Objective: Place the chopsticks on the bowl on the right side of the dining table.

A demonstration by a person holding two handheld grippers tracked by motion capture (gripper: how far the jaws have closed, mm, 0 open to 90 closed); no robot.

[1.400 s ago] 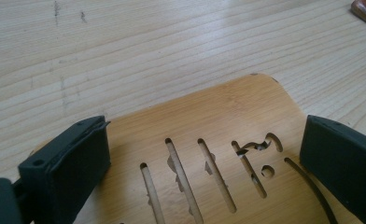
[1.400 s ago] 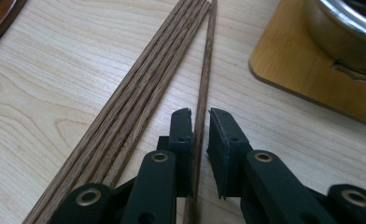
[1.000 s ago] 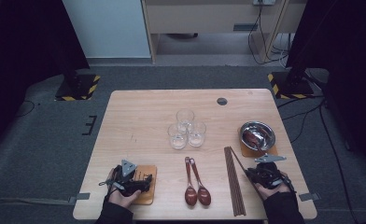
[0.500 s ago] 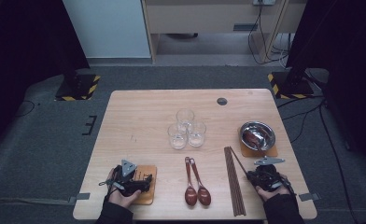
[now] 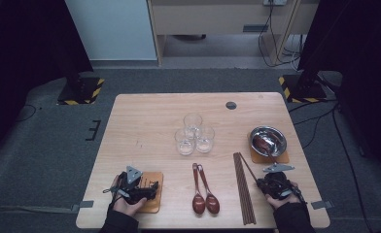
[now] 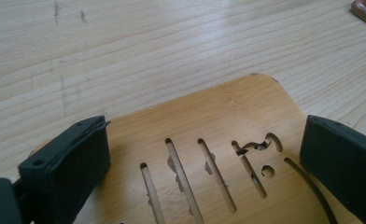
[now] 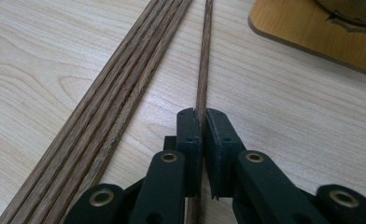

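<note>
My right gripper (image 7: 202, 116) is shut on a single dark wooden chopstick (image 7: 204, 56), which lies on the table and runs straight ahead from the jaws. In the high view this gripper (image 5: 267, 183) sits near the front right, with the chopstick (image 5: 249, 167) angled away from the bundle. Several more chopsticks (image 7: 125, 93) lie side by side to its left. My left gripper (image 6: 204, 158) is open, its jaws wide apart above a slotted wooden coaster (image 6: 228, 112). In the high view it rests at the front left (image 5: 147, 190) on that coaster (image 5: 155, 196).
Three clear glasses (image 5: 194, 133) stand clustered mid-table. Two brown spoons (image 5: 204, 194) lie at the front centre. A metal bowl (image 5: 268, 141) sits on a second coaster (image 5: 285, 158) at the right. A small black disc (image 5: 231, 105) lies near the far edge.
</note>
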